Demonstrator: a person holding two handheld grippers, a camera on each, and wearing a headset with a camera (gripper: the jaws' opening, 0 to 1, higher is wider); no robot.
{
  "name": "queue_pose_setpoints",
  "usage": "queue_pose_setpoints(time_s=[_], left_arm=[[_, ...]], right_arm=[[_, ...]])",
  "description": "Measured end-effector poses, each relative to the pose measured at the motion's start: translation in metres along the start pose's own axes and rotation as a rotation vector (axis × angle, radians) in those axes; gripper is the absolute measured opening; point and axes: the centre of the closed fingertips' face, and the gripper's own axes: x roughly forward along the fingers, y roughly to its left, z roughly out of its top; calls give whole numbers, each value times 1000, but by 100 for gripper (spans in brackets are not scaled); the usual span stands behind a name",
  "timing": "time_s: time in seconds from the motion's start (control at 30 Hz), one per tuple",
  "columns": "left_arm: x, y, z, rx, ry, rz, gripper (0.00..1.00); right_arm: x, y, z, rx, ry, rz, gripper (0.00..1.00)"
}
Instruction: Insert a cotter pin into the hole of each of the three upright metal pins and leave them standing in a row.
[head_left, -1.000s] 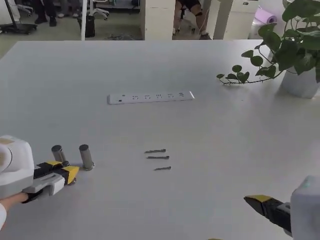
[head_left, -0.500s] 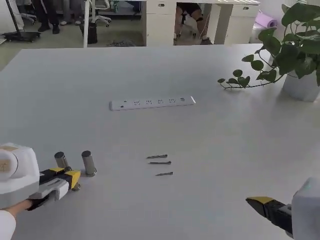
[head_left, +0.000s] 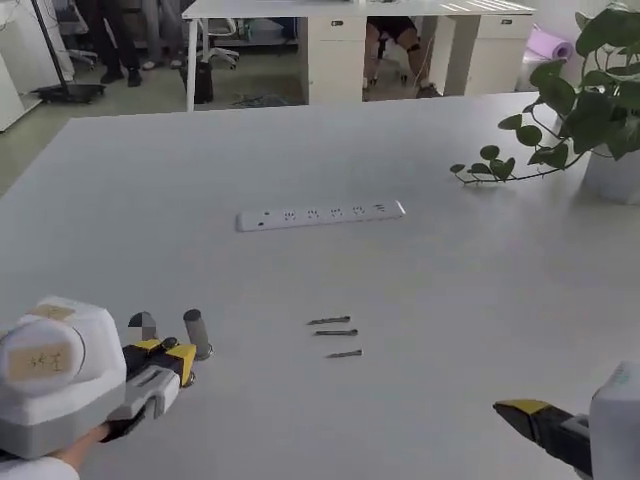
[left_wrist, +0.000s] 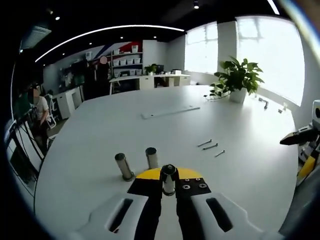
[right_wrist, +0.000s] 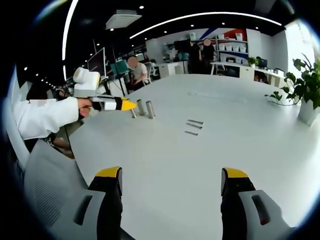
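Note:
Two grey metal pins (head_left: 143, 325) (head_left: 197, 333) stand upright at the table's near left. A third metal pin (left_wrist: 168, 179) sits upright between the jaws of my left gripper (head_left: 172, 357), which is shut on it just in front of the other two pins (left_wrist: 123, 166) (left_wrist: 151, 157). Three cotter pins (head_left: 337, 333) lie side by side near the table's middle, also visible as cotter pins (left_wrist: 210, 147) to the right of the pins. My right gripper (right_wrist: 172, 175) is open with nothing between its jaws, hovering low at the near right (head_left: 530, 412).
A white power strip (head_left: 320, 213) lies across the middle of the white table (head_left: 450, 280). A potted plant (head_left: 590, 90) stands at the far right corner. Desks, chairs and people are beyond the far edge.
The head camera has tilted up, so the whole picture has slid down and right. The left gripper stays by the pins; the right gripper holds its place.

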Motion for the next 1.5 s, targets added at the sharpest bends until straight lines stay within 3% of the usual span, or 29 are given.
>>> queue_pose_setpoints(time_s=[0.27,0.37,0.47,0.5,0.87,1.03,1.5], left_arm=[[-3,-21,-2,58,9,31,7],[-2,-23,-2,20,4,48,7],[0,-24,-5,-119,-15,63,7],[0,-23,-6,-120,-16,68,7],[1,-26,-34,-91,34,100,7],[1,-26,-38,-114,37,120,7],[6,-37,-50,-60,68,115,7]], right_arm=[[1,-2,-3,1,-6,7,79],[-1,-4,-6,8,-6,7,79],[-2,-4,-7,12,-10,10,78],[-3,-4,-7,7,-14,14,77],[-4,-5,-13,-1,8,23,77],[-3,-3,-13,-12,11,34,76],[-4,0,-16,-17,17,41,76]])
